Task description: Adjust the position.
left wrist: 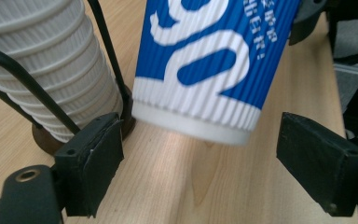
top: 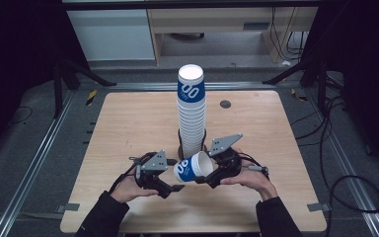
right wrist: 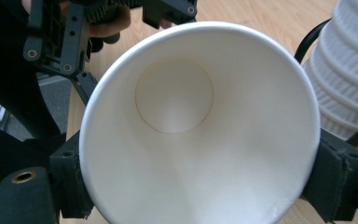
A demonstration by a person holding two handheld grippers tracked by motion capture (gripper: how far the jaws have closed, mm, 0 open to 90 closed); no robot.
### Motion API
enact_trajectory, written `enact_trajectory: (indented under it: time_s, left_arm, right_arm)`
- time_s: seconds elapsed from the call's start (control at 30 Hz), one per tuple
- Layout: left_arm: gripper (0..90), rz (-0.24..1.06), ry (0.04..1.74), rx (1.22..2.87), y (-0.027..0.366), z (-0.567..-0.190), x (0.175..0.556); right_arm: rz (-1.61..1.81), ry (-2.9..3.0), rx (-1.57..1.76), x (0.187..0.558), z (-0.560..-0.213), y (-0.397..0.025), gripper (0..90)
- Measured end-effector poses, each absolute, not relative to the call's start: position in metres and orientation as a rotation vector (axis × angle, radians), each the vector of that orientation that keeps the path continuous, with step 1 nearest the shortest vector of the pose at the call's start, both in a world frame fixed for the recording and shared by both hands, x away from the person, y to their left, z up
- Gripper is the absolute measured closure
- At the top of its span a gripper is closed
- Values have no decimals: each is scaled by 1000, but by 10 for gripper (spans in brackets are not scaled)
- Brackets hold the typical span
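High view: right gripper (top: pixel 208 178) pinches a paper cup (top: pixel 193 167), left gripper (top: pixel 173 183) spread, over wooden table (top: pixel 128 128).

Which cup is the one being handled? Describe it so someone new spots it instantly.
Start at the wooden table and find the tall stack of cups in a black wire holder near its middle. Just in front of the stack's foot, the single cup lies on its side between the right gripper jaws. Unlike the stacked ones, it is alone, off the table, and its white inside faces the person.
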State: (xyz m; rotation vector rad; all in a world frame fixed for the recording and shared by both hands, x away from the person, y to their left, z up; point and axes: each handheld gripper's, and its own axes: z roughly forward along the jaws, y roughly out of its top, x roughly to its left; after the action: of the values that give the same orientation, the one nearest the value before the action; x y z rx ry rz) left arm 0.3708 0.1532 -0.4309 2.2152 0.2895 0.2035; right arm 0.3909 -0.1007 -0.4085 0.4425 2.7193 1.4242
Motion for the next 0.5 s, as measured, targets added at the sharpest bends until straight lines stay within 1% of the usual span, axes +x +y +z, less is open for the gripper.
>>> enact_trajectory:
  time_s: [0.3,0.5]
  left_arm:
    - [164,254,276,2278,148,-436,370]
    - [250,256,282,2272,149,-435,370]
  right_arm:
    - [1318,2801,398,394,-410,-73,142]
    - [1334,2802,378,393,-408,-66,142]
